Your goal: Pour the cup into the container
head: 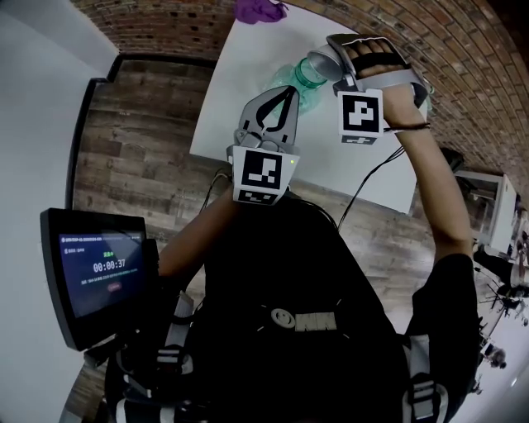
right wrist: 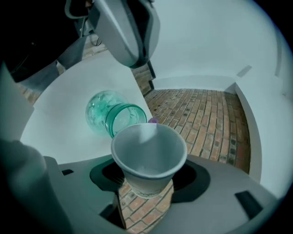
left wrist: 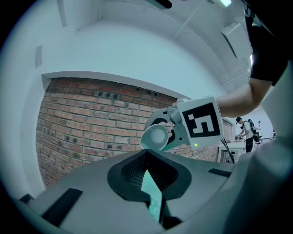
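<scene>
The left gripper [head: 279, 106] is clamping its jaws shut on the green glass jar [head: 307, 79], holding it up in the air and tipping it so its mouth is facing the cup. Only a thin slice of glass is showing between those jaws, so I reckon the smooth jar could be slipping or swivelling in that grip if anything knocks it. Just beyond the jar's mouth, the right gripper [head: 337, 59] is holding the pale cup [right wrist: 149, 153], its jaws standing fairly wide and pressing on the cup's lower half, and it is leaning the rim towards the jar. The rim is sitting close to the jar's mouth but not squarely over it, and that mouth is looking no wider than the cup, so whatever is coming out may be missing the opening. I cannot tell what is in the cup. Squeezing harder could be buckling its thin wall. Well below the jar, the white table [head: 225, 91] is lying where any spill would be landing, with a purple cloth [head: 260, 10] resting at its far end, well apart from the jar
</scene>
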Available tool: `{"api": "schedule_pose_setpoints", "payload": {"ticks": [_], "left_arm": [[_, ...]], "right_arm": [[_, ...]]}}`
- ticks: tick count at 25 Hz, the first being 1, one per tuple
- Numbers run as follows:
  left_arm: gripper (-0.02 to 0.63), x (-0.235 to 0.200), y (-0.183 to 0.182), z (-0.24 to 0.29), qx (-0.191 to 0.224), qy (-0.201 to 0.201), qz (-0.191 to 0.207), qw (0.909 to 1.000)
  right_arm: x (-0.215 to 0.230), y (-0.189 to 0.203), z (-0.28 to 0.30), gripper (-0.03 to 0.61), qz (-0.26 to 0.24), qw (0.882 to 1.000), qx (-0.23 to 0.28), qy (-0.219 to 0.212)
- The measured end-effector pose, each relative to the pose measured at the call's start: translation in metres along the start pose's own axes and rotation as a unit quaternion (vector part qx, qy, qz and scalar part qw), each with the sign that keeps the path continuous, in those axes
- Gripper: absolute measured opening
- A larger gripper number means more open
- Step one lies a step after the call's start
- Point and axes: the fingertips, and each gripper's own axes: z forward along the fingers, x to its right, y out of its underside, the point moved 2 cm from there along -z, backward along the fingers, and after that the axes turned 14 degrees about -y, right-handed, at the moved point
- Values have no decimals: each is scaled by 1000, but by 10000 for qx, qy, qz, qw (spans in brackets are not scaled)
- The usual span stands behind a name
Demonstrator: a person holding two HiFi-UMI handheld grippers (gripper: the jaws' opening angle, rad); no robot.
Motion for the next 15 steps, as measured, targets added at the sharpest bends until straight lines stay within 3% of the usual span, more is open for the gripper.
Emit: {"api": "schedule_pose_setpoints", "payload": {"ticks": [6, 12, 15], "left_arm": [[2, 1, 1, -1, -26, 48, 61, 10000], [2, -2, 1, -1, -90, 110, 167, 9998], [2, 9, -3, 3, -103, 156, 252, 9995]], "right_arm": [[-5, -3, -3, 273, 1221, 9884, 851, -299], [-3, -5, -14, 273, 2340, 9576, 1638, -369], [-5, 2, -20, 273, 2842, 9356, 2061, -378]]}}
